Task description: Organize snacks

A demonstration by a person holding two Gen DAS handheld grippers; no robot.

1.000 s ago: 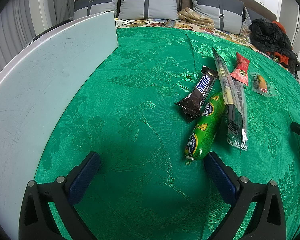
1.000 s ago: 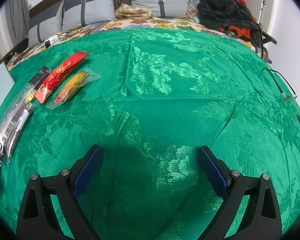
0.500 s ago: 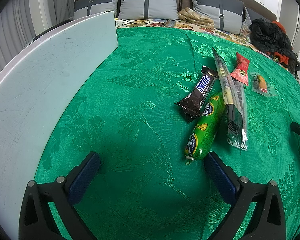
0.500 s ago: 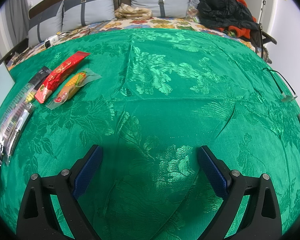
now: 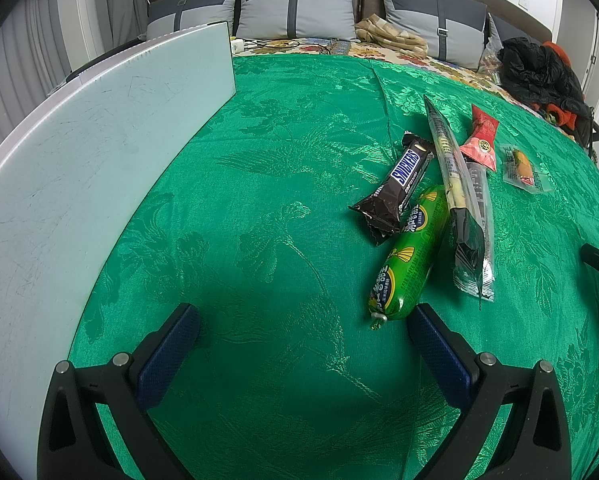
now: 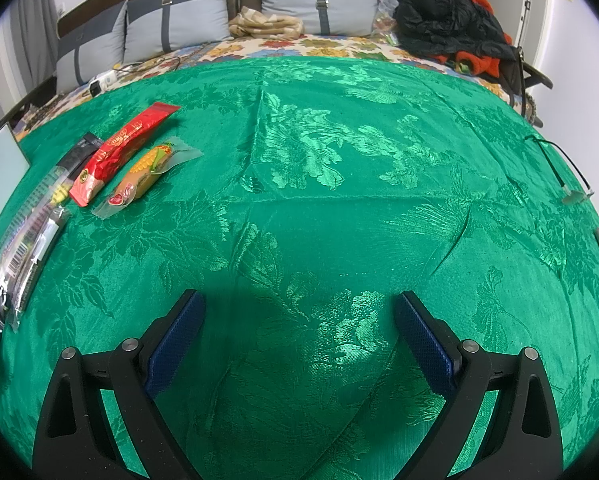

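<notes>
A: Comparing with a moment ago, we find nothing changed: green cloth (image 5: 283,168) bare at centre frame, snacks untouched.
B: Agreed. Green sausage (image 5: 409,252), Snickers bar (image 5: 399,184) right of centre; left gripper (image 5: 303,332) and right gripper (image 6: 299,316) both spread, empty. We haven't started.

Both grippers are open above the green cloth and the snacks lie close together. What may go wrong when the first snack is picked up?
1. The Snickers bar lies partly on the green sausage; lifting the sausage may drag the bar.
2. The long clear packet touches the sausage, so wide fingers may catch both.
3. The green cloth has folds and may bunch under the fingers of the left gripper.
</notes>
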